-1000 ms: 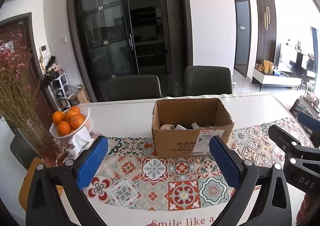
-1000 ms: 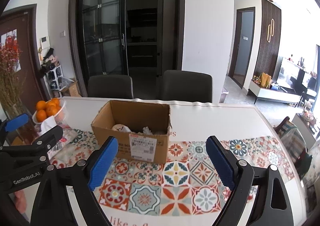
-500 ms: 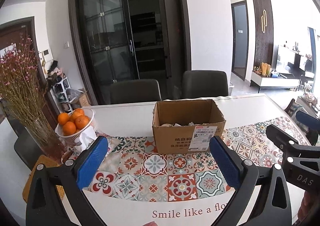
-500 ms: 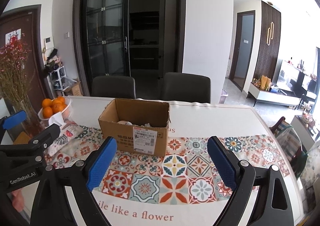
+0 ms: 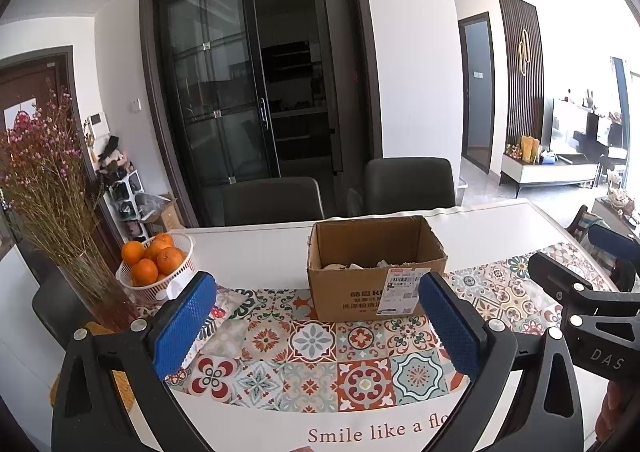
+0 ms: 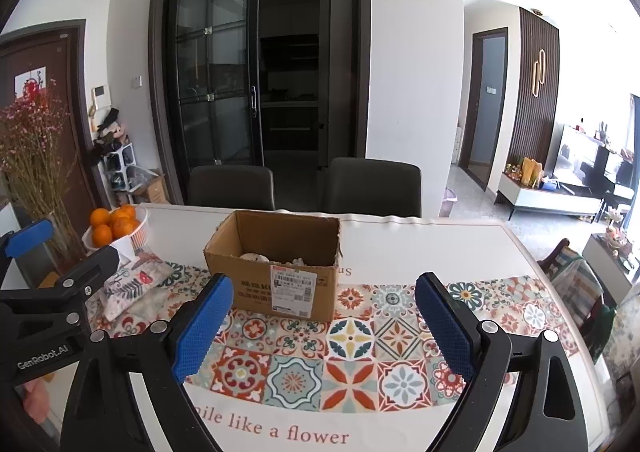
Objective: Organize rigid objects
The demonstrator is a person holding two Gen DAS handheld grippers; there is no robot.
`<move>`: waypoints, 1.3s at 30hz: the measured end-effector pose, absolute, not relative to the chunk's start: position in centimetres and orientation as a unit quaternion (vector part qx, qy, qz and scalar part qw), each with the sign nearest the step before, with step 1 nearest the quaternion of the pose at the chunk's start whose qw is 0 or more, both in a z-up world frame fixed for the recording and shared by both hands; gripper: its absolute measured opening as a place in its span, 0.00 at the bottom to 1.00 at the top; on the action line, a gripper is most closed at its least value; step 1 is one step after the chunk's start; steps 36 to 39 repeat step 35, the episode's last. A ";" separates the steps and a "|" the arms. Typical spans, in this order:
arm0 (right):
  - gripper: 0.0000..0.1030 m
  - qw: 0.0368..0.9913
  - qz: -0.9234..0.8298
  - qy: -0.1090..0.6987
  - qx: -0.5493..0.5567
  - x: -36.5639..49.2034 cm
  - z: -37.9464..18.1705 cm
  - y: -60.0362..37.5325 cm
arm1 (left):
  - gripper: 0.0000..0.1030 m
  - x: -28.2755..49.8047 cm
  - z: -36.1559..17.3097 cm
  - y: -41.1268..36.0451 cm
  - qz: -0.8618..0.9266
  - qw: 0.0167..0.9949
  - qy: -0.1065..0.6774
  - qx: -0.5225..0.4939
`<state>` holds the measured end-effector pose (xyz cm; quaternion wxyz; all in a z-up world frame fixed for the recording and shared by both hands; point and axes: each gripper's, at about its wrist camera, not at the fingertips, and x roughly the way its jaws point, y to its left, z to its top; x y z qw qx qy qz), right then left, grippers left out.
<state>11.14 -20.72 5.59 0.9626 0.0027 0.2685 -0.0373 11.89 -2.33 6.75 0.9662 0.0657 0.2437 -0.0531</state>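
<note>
An open cardboard box (image 5: 376,268) (image 6: 280,264) with a shipping label stands on the patterned tablecloth, holding a few pale objects that I can barely make out. My left gripper (image 5: 316,292) hangs open in front of the box, well short of it, with nothing between its blue pads (image 5: 184,326). My right gripper (image 6: 324,296) is also open and empty, to the right of the left one and at a similar distance from the box. Each gripper shows at the edge of the other's view.
A white basket of oranges (image 5: 154,264) (image 6: 114,226) and a glass vase of dried flowers (image 5: 52,188) stand at the table's left. A floral pouch (image 6: 132,284) lies near them. Two dark chairs (image 5: 276,200) stand behind the table (image 6: 440,244).
Both grippers have drawn back from the box and risen slightly; the box looks smaller and more of the tablecloth's printed text shows. Both stay open.
</note>
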 end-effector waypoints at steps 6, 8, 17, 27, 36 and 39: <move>0.90 0.964 -0.037 0.264 0.003 10.9 5.9 -20.7 | 1.00 11.8 6.8 -2.3 -0.053 0.966 0.243 0.066; 0.90 0.964 -0.037 0.265 0.002 10.9 5.9 -20.6 | 1.00 11.8 6.7 -2.3 -0.053 0.966 0.243 0.065; 0.90 0.963 -0.037 0.266 0.001 10.8 5.9 -20.7 | 1.00 11.7 6.7 -2.4 -0.054 0.965 0.248 0.063; 0.90 0.963 -0.037 0.265 0.002 10.9 5.9 -20.7 | 1.00 11.7 6.7 -2.4 -0.053 0.965 0.250 0.061; 0.90 0.963 -0.037 0.265 0.002 10.8 5.8 -20.8 | 1.00 11.7 6.7 -2.3 -0.052 0.965 0.251 0.060; 0.90 0.963 -0.037 0.265 0.002 10.8 5.8 -20.8 | 1.00 11.7 6.7 -2.3 -0.052 0.965 0.251 0.060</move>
